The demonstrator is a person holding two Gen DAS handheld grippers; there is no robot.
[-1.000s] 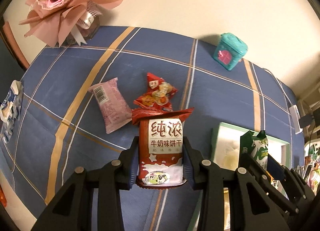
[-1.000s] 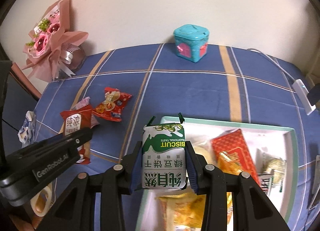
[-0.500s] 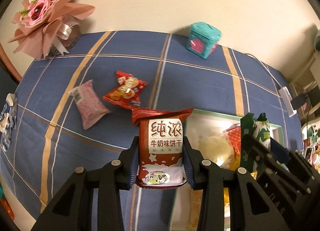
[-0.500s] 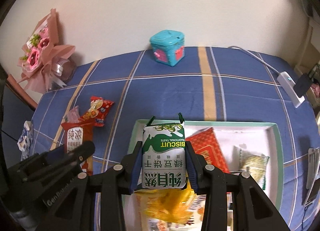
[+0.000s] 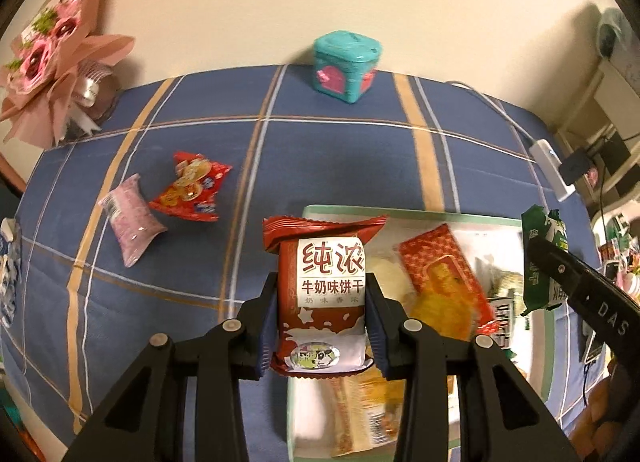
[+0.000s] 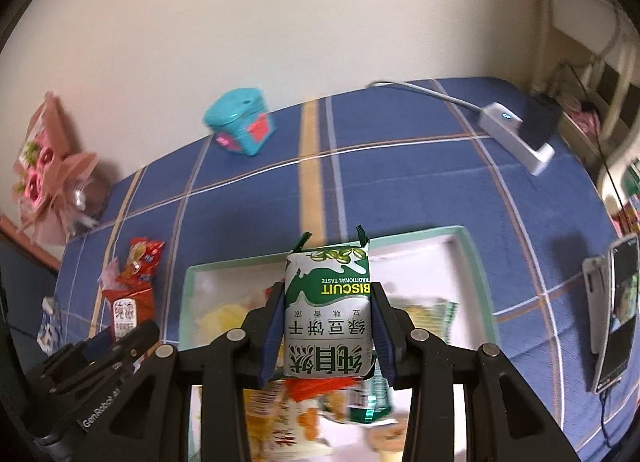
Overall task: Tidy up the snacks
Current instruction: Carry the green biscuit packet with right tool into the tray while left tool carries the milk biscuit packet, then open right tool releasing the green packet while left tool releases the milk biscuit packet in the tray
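Both hands are loaded! The left gripper (image 5: 322, 326) has its jaws clamped on a red foil milk-biscuit packet (image 5: 325, 294), upright over the near-left corner of the shallow white tray with a green rim (image 5: 400, 211). The right gripper (image 6: 325, 336) squeezes a green-and-white biscuit packet (image 6: 328, 314) above the tray's middle, probably for dropping in. At ten o'clock a pink wrapped snack (image 5: 130, 218) and a red crinkly snack bag (image 5: 192, 192) wait on the blue checked surface (image 5: 340, 166). The tray's contents blur; labels unreadable.
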